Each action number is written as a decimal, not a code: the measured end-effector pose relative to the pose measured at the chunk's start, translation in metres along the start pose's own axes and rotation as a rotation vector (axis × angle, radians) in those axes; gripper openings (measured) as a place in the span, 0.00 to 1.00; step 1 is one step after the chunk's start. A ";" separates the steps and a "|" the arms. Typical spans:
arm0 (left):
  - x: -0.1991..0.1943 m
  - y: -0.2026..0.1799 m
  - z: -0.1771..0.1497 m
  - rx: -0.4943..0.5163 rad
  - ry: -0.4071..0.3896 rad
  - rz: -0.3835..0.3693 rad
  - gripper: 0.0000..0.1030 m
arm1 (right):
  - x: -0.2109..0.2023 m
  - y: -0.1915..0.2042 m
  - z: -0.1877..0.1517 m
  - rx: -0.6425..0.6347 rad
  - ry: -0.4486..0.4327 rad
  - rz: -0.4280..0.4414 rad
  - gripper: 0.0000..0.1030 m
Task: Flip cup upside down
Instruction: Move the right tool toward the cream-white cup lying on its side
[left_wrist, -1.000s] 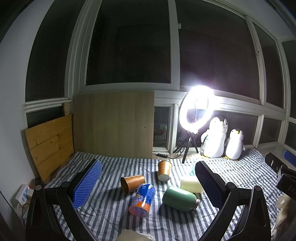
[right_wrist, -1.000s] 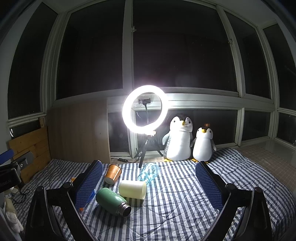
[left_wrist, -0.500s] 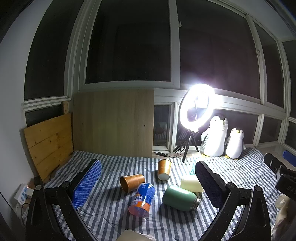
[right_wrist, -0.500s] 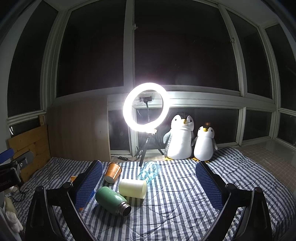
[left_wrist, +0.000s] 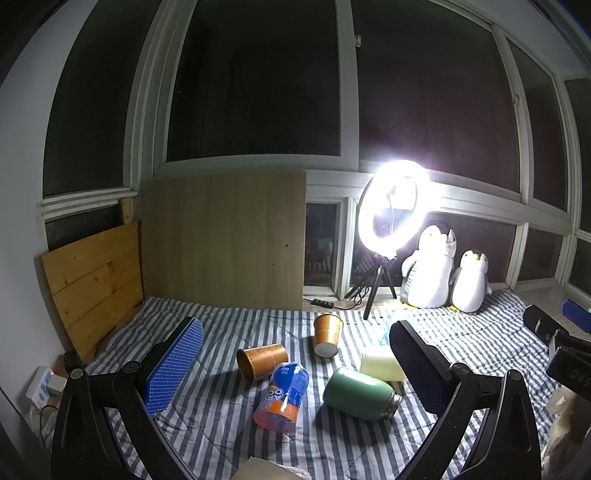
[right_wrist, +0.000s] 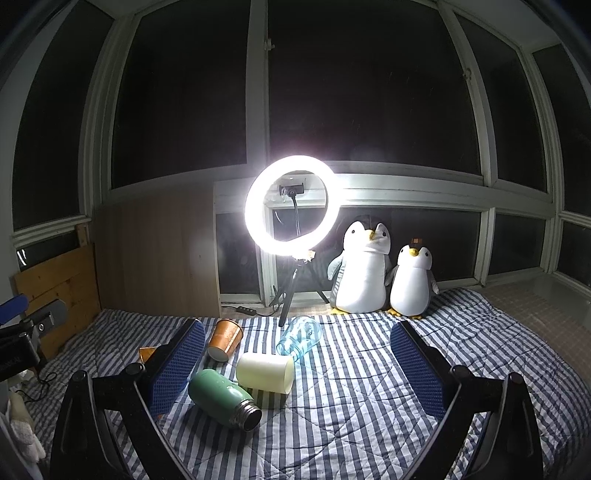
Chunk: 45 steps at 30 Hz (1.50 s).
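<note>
Two copper paper cups lie on the striped blanket (left_wrist: 207, 417). One cup (left_wrist: 262, 361) lies on its side, mouth towards me. The other cup (left_wrist: 327, 339) tilts with its mouth down towards me; it also shows in the right wrist view (right_wrist: 224, 339). A cream cup (right_wrist: 265, 372) lies on its side beside a green bottle (right_wrist: 221, 398). My left gripper (left_wrist: 295, 363) is open and empty, held above the blanket short of the cups. My right gripper (right_wrist: 297, 363) is open and empty, above the cream cup's right side.
A blue-orange can (left_wrist: 282, 396) lies near the first copper cup. A clear blue bottle (right_wrist: 300, 335) lies behind the cream cup. A ring light on a tripod (right_wrist: 291, 206) and two plush penguins (right_wrist: 364, 266) stand at the window. Wooden boards (left_wrist: 92, 280) lean at left.
Both views have shifted slightly, a small drift of the grippers. The objects on the blanket have not moved and both grippers stay open.
</note>
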<state>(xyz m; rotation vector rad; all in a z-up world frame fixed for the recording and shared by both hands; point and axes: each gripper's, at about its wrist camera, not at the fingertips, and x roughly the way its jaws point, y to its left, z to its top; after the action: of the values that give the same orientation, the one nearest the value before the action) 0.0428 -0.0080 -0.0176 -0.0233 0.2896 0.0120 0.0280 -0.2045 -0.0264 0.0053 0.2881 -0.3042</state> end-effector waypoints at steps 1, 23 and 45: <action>0.002 -0.001 0.000 0.002 0.004 0.000 0.99 | 0.002 0.000 0.000 0.000 0.004 0.002 0.96; 0.069 0.018 -0.020 -0.040 0.140 0.087 0.99 | 0.155 -0.017 -0.001 -0.150 0.302 0.171 0.96; 0.078 0.046 -0.057 -0.153 0.300 0.323 0.99 | 0.348 0.102 -0.045 -0.553 0.821 0.465 0.40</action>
<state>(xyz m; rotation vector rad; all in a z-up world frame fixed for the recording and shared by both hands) 0.1005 0.0371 -0.0952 -0.1303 0.5893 0.3542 0.3634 -0.2071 -0.1713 -0.3510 1.1589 0.2684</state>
